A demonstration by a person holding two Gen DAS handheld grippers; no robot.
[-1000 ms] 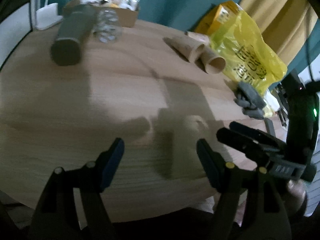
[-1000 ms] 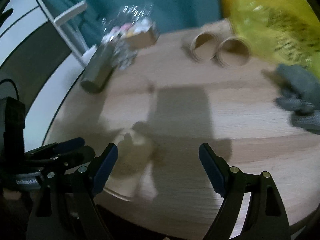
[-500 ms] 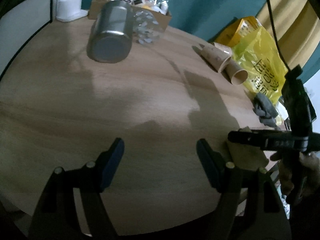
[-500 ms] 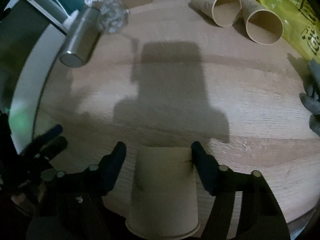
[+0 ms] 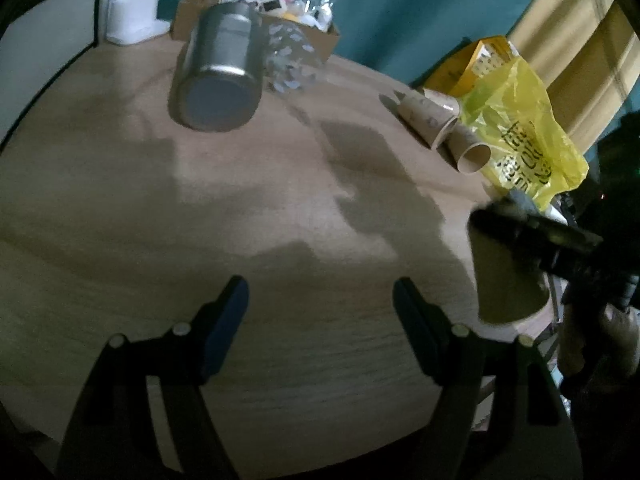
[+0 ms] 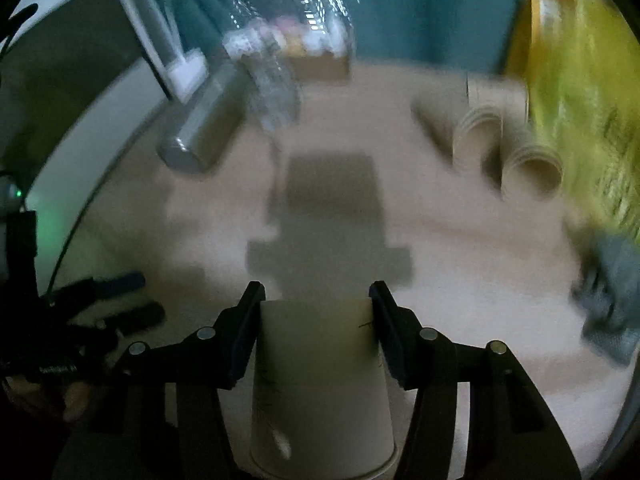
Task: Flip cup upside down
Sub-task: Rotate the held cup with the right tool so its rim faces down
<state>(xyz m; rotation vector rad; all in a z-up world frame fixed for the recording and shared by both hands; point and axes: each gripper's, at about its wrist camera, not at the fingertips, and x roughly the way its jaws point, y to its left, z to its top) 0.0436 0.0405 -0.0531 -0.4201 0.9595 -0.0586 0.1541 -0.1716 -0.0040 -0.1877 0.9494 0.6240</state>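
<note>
My right gripper (image 6: 316, 300) is shut on a brown paper cup (image 6: 320, 380), gripping it near its base, with the wide rim pointing down towards the camera. In the left wrist view the same cup (image 5: 508, 280) hangs at the right over the table's edge, held by the right gripper (image 5: 528, 232). My left gripper (image 5: 320, 300) is open and empty above the wooden table (image 5: 240, 220); it shows at the left of the right wrist view (image 6: 120, 296).
A steel tumbler (image 5: 220, 76) lies on its side at the back, beside a clear glass (image 5: 292, 68) and a cardboard box (image 5: 260, 12). Two paper cups (image 5: 444, 128) lie by a yellow bag (image 5: 520, 128). A grey cloth (image 6: 612, 292) lies at the right.
My right gripper closed on the paper cup and lifted it off the table, and the view has tilted upward. My left gripper moved away to the left and stayed open.
</note>
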